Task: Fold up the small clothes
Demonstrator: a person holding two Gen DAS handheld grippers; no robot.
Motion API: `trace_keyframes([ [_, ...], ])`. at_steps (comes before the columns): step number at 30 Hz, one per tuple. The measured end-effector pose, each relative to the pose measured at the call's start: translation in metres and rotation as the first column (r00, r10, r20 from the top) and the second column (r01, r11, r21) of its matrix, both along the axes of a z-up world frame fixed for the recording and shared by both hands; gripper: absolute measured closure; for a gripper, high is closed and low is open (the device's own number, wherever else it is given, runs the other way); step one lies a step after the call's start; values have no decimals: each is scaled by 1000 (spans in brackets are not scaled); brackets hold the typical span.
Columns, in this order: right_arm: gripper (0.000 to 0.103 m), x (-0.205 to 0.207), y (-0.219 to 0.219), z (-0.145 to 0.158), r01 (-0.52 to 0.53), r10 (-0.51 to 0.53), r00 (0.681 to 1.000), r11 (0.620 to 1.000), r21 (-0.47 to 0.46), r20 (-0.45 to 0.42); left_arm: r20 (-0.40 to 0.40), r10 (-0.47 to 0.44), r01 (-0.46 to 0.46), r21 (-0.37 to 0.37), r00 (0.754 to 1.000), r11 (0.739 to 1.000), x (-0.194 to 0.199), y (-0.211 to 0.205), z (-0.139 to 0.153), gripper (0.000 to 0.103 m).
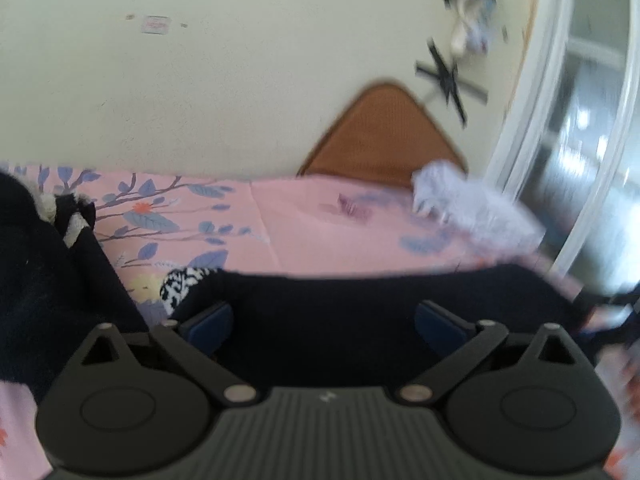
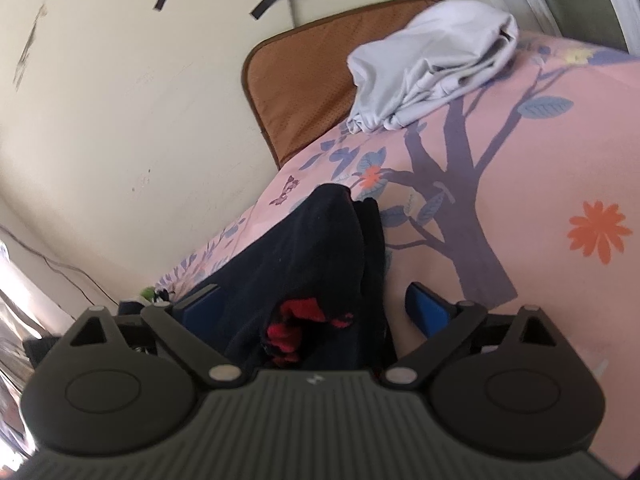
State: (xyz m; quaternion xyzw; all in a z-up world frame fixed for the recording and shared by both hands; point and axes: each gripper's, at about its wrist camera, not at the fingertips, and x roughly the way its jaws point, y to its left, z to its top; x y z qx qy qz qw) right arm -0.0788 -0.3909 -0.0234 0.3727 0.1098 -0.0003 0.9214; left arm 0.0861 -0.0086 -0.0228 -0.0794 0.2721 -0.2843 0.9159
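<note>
A dark navy garment (image 1: 340,312) lies on the pink floral bedsheet (image 1: 320,232). In the left wrist view my left gripper (image 1: 324,320) is open, its blue pads (image 1: 212,320) wide apart over the dark cloth. A black-and-white patterned patch (image 1: 182,284) shows at the cloth's left edge. In the right wrist view my right gripper (image 2: 316,300) is open, with the bunched navy garment (image 2: 320,252) lying between the jaws; a red patch (image 2: 292,328) shows on it. A crumpled pale lavender garment (image 2: 432,64) lies further back on the sheet (image 2: 520,184); it also shows blurred in the left wrist view (image 1: 472,208).
A brown mat (image 2: 304,80) lies at the bed's far edge against the cream wall (image 2: 120,100); it also shows in the left wrist view (image 1: 384,136). Black tape crosses (image 1: 448,80) mark the wall. A white door or window frame (image 1: 532,120) stands at the right.
</note>
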Motion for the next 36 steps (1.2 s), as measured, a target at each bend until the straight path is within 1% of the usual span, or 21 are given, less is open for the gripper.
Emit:
trace_keyframes([
  [3,7,6,-1,2,-1,0,1000,1000,-17,-7,-37,-52,48,-113,998,992,3,2,10,17],
  [4,10,9,0,3,3,-3,1000,1000,-31,-16,-50,-74,67,-126,996,990,4,-1,12,27],
  [5,22,13,1,3,3,-5,999,999,-42,-34,-59,-104,96,-133,993,986,4,-8,14,37],
  [6,35,16,1,3,1,-3,999,999,-46,-49,-63,-132,123,-132,989,984,4,-15,14,42],
  [8,46,19,4,-1,-1,-2,998,999,-44,-58,-77,-198,188,-118,977,975,4,-36,11,58],
  [10,56,21,6,-3,-7,5,998,1000,-28,-67,-119,-248,237,-99,961,967,8,-55,1,66],
  [11,69,22,4,-4,-22,23,997,1000,16,-79,-148,-251,243,-71,957,967,10,-64,-6,71],
  [13,74,19,1,-1,-62,67,997,990,127,-40,-134,-222,222,-9,966,975,10,-73,-11,84],
  [14,75,15,4,7,-90,91,996,985,150,3,-143,-217,219,-6,966,976,12,-72,-11,85],
  [15,76,12,9,17,-115,111,993,983,144,35,-160,-213,212,-21,964,977,14,-70,-12,87],
  [17,76,11,30,45,-167,161,984,984,65,80,-196,-207,197,-66,959,978,20,-63,-14,93],
  [19,76,19,62,77,-219,224,971,974,-62,87,-214,-209,189,-111,954,976,23,-55,-17,94],
  [21,76,33,98,101,-266,282,958,945,-188,61,-217,-212,184,-142,953,973,18,-44,-16,93],
  [24,76,60,145,120,-310,321,947,884,-350,-27,-164,-198,158,-229,966,960,1,-1,-4,77],
  [25,76,70,158,121,-329,332,941,866,-377,-59,-137,-170,131,-254,976,958,-6,17,0,68],
  [26,76,81,170,122,-351,344,935,848,-398,-90,-110,-127,93,-271,986,958,-14,38,4,62],
  [28,76,101,195,120,-395,369,917,804,-443,-148,-78,-30,7,-279,997,960,-27,78,10,61],
  [31,76,130,229,113,-468,416,883,743,-479,-217,-65,83,-99,-297,994,950,-41,124,15,61],
  [33,76,157,244,103,-521,446,854,722,-455,-269,-58,117,-129,-315,991,940,-48,142,17,60],
  [34,76,169,251,96,-542,451,841,713,-445,-300,-55,125,-136,-322,991,937,-49,146,17,57],
  [36,76,185,267,76,-544,415,838,675,-498,-353,-55,122,-133,-335,991,933,-51,146,16,51],
])
